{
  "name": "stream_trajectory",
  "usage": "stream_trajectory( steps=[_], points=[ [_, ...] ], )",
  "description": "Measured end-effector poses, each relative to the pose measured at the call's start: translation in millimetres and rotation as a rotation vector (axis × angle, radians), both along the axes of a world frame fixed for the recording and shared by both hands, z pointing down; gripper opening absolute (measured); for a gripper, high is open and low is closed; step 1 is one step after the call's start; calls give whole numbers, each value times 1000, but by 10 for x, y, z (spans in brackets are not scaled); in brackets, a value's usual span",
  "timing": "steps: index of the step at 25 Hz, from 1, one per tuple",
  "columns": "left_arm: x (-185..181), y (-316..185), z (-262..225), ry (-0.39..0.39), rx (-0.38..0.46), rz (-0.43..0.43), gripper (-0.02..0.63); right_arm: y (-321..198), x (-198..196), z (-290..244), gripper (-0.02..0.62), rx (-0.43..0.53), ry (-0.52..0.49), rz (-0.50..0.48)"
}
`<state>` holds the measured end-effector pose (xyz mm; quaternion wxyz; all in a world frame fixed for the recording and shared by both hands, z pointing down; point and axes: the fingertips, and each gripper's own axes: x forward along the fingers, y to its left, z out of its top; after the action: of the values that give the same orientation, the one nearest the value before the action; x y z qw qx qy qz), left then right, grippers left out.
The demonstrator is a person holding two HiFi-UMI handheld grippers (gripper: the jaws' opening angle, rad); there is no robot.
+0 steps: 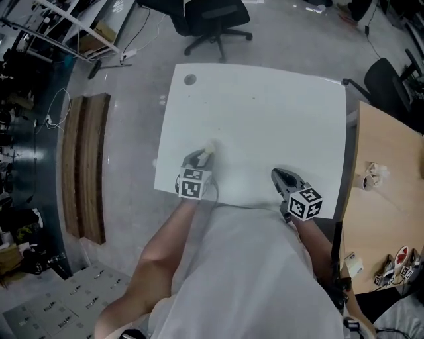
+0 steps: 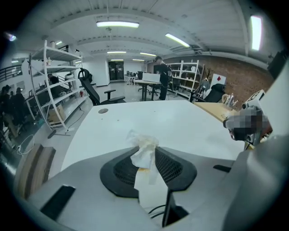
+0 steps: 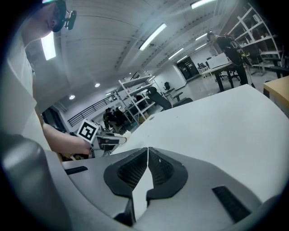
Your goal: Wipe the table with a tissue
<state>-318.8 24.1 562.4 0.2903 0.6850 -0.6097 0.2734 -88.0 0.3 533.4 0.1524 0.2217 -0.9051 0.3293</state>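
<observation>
Grey concrete floor (image 1: 132, 99) all round; black office chair (image 1: 215, 20) parked at far side; light wooden desk (image 1: 384, 152) at right edge; wooden slats (image 1: 86, 165) lying on floor at left; white shelving (image 2: 56, 85) beyond, brick wall (image 2: 239, 74) opposite, ceiling strip lights (image 2: 117, 24) glowing overhead

My left tongs (image 2: 146, 153) were clamped on a crumpled white tissue (image 2: 142, 145). It stuck up past the tips and had a small brownish mark low between the pads. Beyond the tips stretched the white table (image 2: 180, 124), with a round grey cap (image 2: 103, 110) near its far left corner. Farther off to the left stood a black office chair (image 2: 93, 91) and white shelving (image 2: 53, 85). A person (image 2: 161, 76) stood ahead in the distance.
</observation>
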Motion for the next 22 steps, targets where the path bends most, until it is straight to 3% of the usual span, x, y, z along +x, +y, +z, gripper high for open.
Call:
stream_trajectory(
  steps=[5,10,12,22],
  points=[
    [-179,-161,148,53,-16,36,107,28,-125,31,17,-1,38,29],
    [-310,-431,229,235,-23,-1,109,45,-310,54,17,-7,56,62],
    [-352,-529,253,260,-34,-4,109,76,-384,68,17,-12,59,68],
    [-365,-855,550,17,-156,274,107,86,-471,86,17,-27,74,159]
  ],
)
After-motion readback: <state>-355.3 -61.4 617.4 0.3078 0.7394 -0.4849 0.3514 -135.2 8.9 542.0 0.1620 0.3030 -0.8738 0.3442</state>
